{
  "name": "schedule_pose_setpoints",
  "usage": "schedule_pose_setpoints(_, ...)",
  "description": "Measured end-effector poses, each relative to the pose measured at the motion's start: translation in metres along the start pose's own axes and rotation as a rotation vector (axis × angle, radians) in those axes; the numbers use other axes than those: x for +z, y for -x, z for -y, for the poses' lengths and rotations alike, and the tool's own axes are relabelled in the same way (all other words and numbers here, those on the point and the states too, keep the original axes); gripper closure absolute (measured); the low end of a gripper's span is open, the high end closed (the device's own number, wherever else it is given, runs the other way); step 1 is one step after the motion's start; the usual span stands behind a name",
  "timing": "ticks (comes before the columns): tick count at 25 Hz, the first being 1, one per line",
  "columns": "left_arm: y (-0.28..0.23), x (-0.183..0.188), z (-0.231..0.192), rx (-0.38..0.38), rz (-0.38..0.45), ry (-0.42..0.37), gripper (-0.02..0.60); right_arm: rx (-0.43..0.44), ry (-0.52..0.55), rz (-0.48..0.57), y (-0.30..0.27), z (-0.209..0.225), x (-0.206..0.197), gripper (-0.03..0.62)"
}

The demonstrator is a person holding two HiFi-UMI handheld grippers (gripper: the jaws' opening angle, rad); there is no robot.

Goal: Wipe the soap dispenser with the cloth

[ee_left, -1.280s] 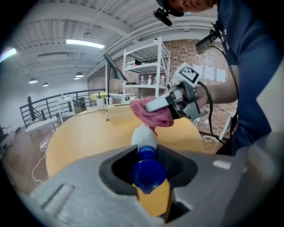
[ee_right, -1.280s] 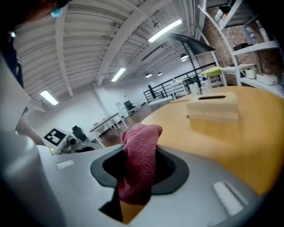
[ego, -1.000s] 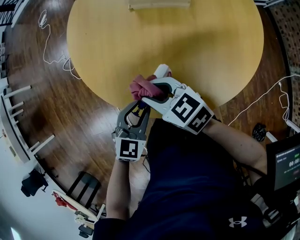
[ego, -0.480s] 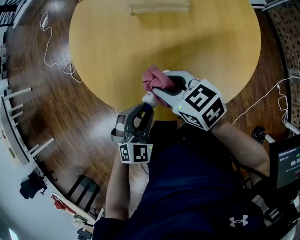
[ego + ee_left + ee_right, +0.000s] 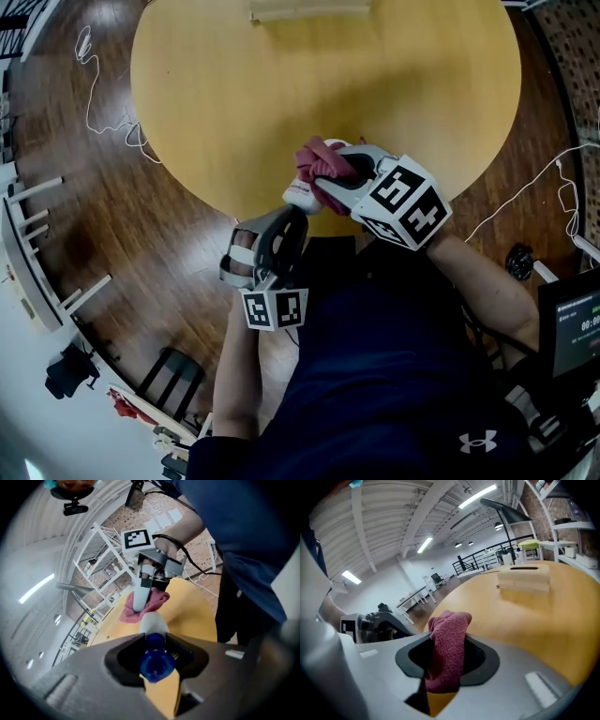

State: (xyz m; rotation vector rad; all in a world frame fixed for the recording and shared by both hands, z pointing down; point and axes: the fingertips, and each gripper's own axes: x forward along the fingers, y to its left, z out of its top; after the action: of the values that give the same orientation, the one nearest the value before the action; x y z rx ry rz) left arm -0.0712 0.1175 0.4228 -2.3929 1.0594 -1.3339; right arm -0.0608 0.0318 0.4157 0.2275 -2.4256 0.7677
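The soap dispenser is a white bottle with a blue pump end. My left gripper is shut on that blue end and holds the bottle over the near edge of the round yellow table. A dark red cloth is pinched in my right gripper, which is shut on it. The cloth lies against the far end of the bottle, with the right gripper just above the bottle.
A pale wooden block lies at the table's far side. White cables trail on the wooden floor at left and right. Chair parts stand at the left. A screen sits at the right edge.
The left gripper has rolled about its own line while holding the bottle. The right gripper has shifted to the right with the cloth and sunk a little along the bottle.
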Motion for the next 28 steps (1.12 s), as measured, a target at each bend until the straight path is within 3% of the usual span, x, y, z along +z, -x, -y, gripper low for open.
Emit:
schedule_pose_setpoints(5, -0.003, -0.001, 0.01, -0.017, -0.012, -0.139, 0.446, -0.185, -0.13, -0.062, 0.014, 0.077, -0.035, 0.459)
schedule_pose_setpoints(7, -0.005, 0.0, 0.014, -0.02, -0.012, -0.181, 0.447, -0.227, -0.123, -0.07, 0.022, 0.083, -0.035, 0.459)
schedule_pose_setpoints(9, -0.006, -0.001, 0.017, -0.019, -0.015, -0.248, 0.448, -0.168, -0.091, -0.043, 0.018, 0.056, -0.02, 0.459)
schedule_pose_setpoints(12, -0.01, -0.004, 0.019, -0.003, -0.024, -0.399, 0.446, 0.034, -0.018, -0.032, -0.004, -0.018, -0.004, 0.459)
schedule_pose_setpoints(14, -0.011, -0.002, 0.022, 0.003, -0.016, -0.476, 0.448, 0.105, 0.043, -0.055, -0.015, -0.049, -0.008, 0.459)
schedule_pose_setpoints(16, -0.009, 0.001, 0.026, 0.008, 0.001, -0.535, 0.448, 0.093, 0.063, -0.069, -0.015, -0.048, -0.019, 0.462)
schedule_pose_setpoints(19, -0.005, 0.007, 0.029, 0.011, 0.042, -0.603, 0.448, 0.037, -0.009, -0.066, -0.008, -0.016, -0.032, 0.461)
schedule_pose_setpoints(22, -0.002, 0.007, 0.032, 0.012, 0.068, -0.609, 0.448, -0.075, -0.089, -0.064, -0.001, 0.031, -0.049, 0.462)
schedule_pose_setpoints(24, -0.001, 0.006, 0.031, 0.016, 0.068, -0.571, 0.448, -0.14, -0.149, -0.053, 0.007, 0.061, -0.059, 0.462)
schedule_pose_setpoints(28, -0.001, 0.001, 0.033, -0.034, 0.059, -0.369, 0.448, -0.194, -0.238, -0.045, 0.012, 0.087, -0.065, 0.462)
